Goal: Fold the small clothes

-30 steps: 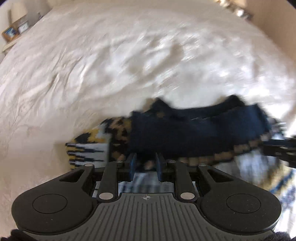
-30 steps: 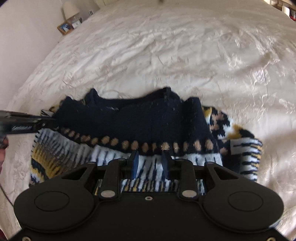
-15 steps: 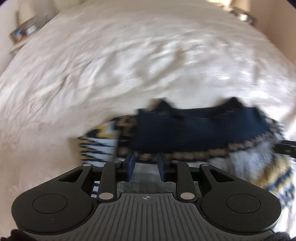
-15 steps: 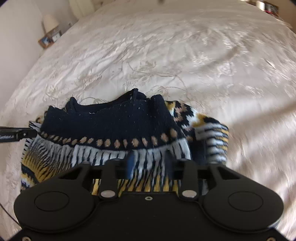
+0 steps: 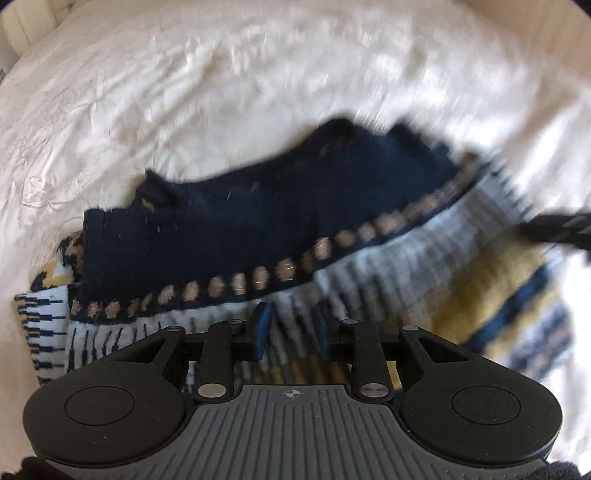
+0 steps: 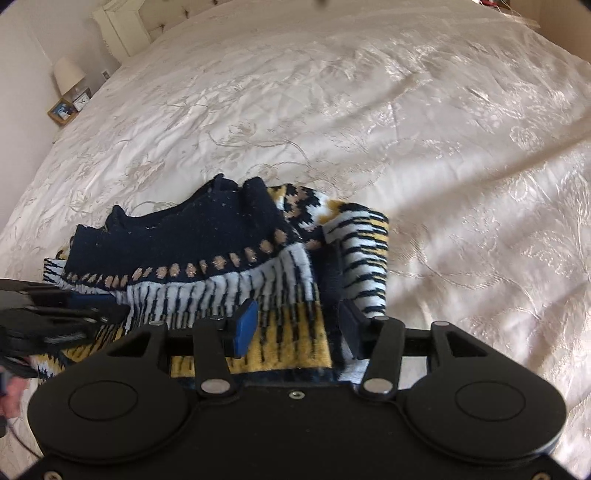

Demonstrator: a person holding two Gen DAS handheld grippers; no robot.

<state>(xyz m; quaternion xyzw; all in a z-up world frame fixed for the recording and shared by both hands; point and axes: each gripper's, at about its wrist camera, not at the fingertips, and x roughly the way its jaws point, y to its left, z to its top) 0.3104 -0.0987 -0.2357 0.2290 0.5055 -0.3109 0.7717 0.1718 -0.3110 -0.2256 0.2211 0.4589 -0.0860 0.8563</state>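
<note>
A small knitted sweater (image 6: pixel 229 254), navy at the top with a tan diamond band and white, black and yellow stripes below, lies folded on the bed. It also fills the blurred left wrist view (image 5: pixel 258 236). My right gripper (image 6: pixel 295 325) is open, its fingers straddling the sweater's near yellow edge. My left gripper (image 5: pixel 291 328) is open just above the striped part; it shows at the left edge of the right wrist view (image 6: pixel 85 310). The right gripper shows as a dark bar at the right of the left wrist view (image 5: pixel 554 230).
The sweater lies on a cream embroidered bedspread (image 6: pixel 406 129). A bedside table with a lamp (image 6: pixel 68 75), a clock and a picture frame (image 6: pixel 61 110) stands at the far left by the headboard (image 6: pixel 122 26).
My right gripper has opened wide and swung left over the sweater's near edge. The left gripper has moved closer over the sweater, and the sleeve end now lies folded at the right.
</note>
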